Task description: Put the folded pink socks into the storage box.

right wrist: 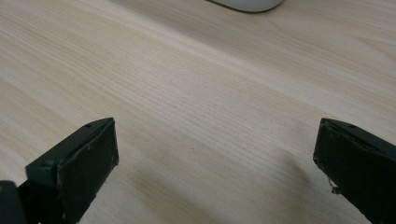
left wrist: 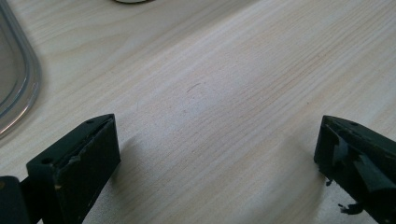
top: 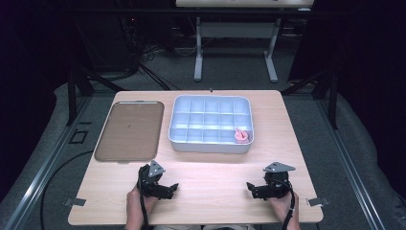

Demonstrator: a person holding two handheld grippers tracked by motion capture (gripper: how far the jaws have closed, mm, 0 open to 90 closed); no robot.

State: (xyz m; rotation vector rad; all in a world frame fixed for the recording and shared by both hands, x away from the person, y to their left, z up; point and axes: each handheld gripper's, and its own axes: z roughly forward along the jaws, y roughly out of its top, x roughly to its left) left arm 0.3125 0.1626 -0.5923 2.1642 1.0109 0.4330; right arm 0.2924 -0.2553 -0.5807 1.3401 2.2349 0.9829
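Pink item (top: 241, 136), seemingly in organiser (top: 210, 102) corner

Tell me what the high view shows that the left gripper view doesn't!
The high view alone shows the white divided box with a pink thing in its near right compartment, the whole brown tray, the right hand-held gripper, and the person's hands.

The left gripper view alone shows the wood grain up close between the wide-open jaws of the left hand-held gripper.

Both show the wooden table, that left hand-held gripper, and the tray's edge.
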